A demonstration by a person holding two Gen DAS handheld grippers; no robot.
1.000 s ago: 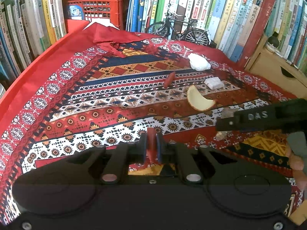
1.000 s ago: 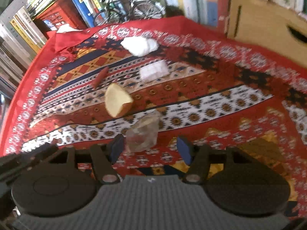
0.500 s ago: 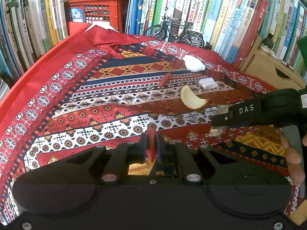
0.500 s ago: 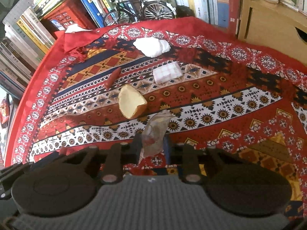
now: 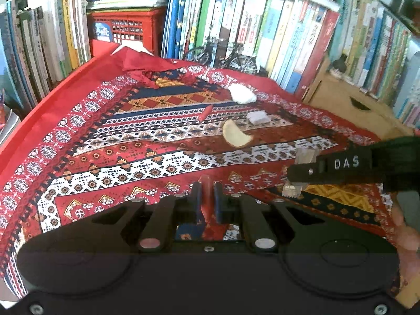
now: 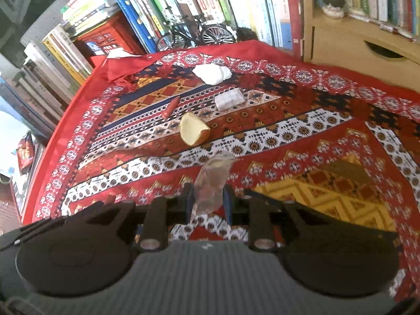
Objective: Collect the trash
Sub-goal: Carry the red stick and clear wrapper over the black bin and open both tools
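My left gripper (image 5: 206, 187) is shut on a thin red scrap (image 5: 206, 197), held above the patterned red cloth (image 5: 110, 162). My right gripper (image 6: 207, 197) is shut on a crumpled clear plastic wrapper (image 6: 211, 181), lifted off the cloth (image 6: 302, 131). In the left wrist view the right gripper (image 5: 299, 174) comes in from the right with that wrapper (image 5: 304, 155) in its jaws. Farther back on the cloth lie a pale curved peel (image 5: 236, 136) (image 6: 193, 128), a red strip (image 5: 205, 112) (image 6: 170, 106), a folded checked tissue (image 5: 258, 117) (image 6: 229, 99) and a crumpled white tissue (image 5: 241, 93) (image 6: 212, 73).
Rows of books (image 5: 262, 26) wall the cloth at the back and left. A red crate (image 5: 126, 29) and a model bicycle (image 5: 223, 55) stand at the back. A wooden box (image 5: 349, 105) (image 6: 367, 50) borders the right side. Fingers of a hand (image 5: 405, 233) show at the right edge.
The right gripper has shut on the clear wrapper and lifted it off the cloth. Both grippers have risen; the left one still holds the red scrap.
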